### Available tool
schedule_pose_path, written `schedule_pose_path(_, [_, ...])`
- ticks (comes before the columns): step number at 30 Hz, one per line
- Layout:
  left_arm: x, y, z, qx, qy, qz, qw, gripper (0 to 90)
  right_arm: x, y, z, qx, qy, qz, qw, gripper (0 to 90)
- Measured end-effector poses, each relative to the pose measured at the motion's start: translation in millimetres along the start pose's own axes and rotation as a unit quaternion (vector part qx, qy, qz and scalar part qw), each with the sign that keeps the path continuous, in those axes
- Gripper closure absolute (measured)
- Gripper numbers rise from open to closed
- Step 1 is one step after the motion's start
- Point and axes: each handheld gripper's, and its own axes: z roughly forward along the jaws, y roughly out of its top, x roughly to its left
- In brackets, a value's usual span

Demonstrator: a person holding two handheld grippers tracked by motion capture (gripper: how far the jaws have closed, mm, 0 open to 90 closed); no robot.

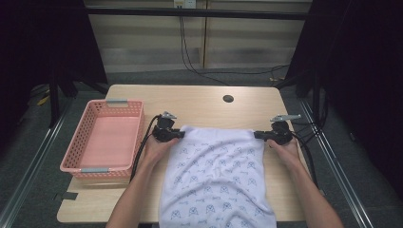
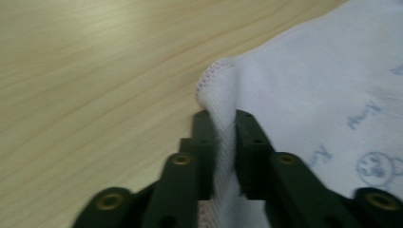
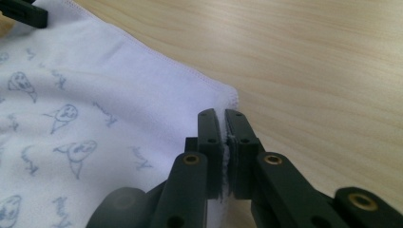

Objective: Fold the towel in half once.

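on the table [image 1: 199, 102], white printed cloth [image 1: 216, 175], far corners pinched in closed left gripper [image 1: 179, 135] and right gripper [image 1: 259, 135]

From my remote station: the near end of the cloth [image 1: 216, 175] is cut off by the high view's bottom edge. Its printed figures are too small to read there. The pinched hem is hidden between the left tongs [image 2: 223, 118], whose base is blurred.

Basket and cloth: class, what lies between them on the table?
In the high view, between basket and cloth: the left gripper, its cable, the forearm.
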Motion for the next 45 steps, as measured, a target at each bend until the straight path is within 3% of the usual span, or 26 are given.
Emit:
schedule_pose_path(1, [0.8,-0.1,-0.6,-0.002,-0.007,-0.002,1.0,85.8,-0.3,0.5,-1.4,-0.003,0.001,0.003,1.0,86.3])
schedule_pose_path(2, [1.4,0.0,-2.0,-0.008,-0.017,-0.013,0.9997,86.5,-0.8,0.8,-2.1,-0.005,0.003,0.004,1.0,86.3])
schedule_pose_path(5, [1.7,3.9,-12.3,-0.027,-0.034,-0.021,0.9988,87.1,-2.1,3.2,-7.4,-0.016,0.007,0.011,0.9998,86.4])
schedule_pose_path(11, [-5.9,29.9,-46.4,-0.074,-0.048,-0.004,0.9961,87.2,-7.1,20.1,-27.7,-0.065,0.019,0.024,0.9974,86.4])
schedule_pose_path(17, [-6.1,55.0,-83.9,-0.12,-0.044,0.011,0.9918,87.2,-5.1,49.5,-51.5,-0.104,0.022,0.017,0.9942,86.5])
schedule_pose_path(21, [-1.4,65.3,-100.7,-0.14,-0.04,0.007,0.9894,87.2,-5.2,70.3,-64.1,-0.128,0.022,0.015,0.9914,86.5])
schedule_pose_path(22, [0.4,68.0,-104.7,-0.151,-0.044,0.002,0.9876,87.2,-4.8,75.6,-66.3,-0.131,0.02,0.015,0.991,86.5])
schedule_pose_path(25, [3.3,77.8,-110.2,-0.152,-0.038,0.006,0.9876,87.2,-4.4,91.5,-69.3,-0.135,0.019,0.009,0.9906,86.5])
schedule_pose_path(30, [4.1,93.7,-121.2,-0.171,-0.029,0.008,0.9848,87.4,-2.3,119.2,-72.4,-0.147,0.012,0.004,0.9891,86.4])
schedule_pose_path(31, [3.9,96.1,-125.6,-0.176,-0.036,0.013,0.9837,87.4,-1.1,122.5,-73.6,-0.152,0.014,0.005,0.9882,86.5])
schedule_pose_path(35, [-1.2,93.2,-133.0,-0.177,-0.036,0.025,0.9832,87.3,5.8,129.4,-79.0,-0.163,0.024,-0.003,0.9863,86.5])
schedule_pose_path(39, [-9.5,79.2,-135.5,-0.161,-0.032,0.038,0.9857,87.3,11.1,116.6,-82.3,-0.148,0.023,-0.01,0.9887,86.5])
schedule_pose_path(45, [-27.9,54.9,-146.5,-0.16,-0.049,0.051,0.9845,87.3,26.6,93.3,-102.8,-0.137,0.046,-0.021,0.9894,86.5])
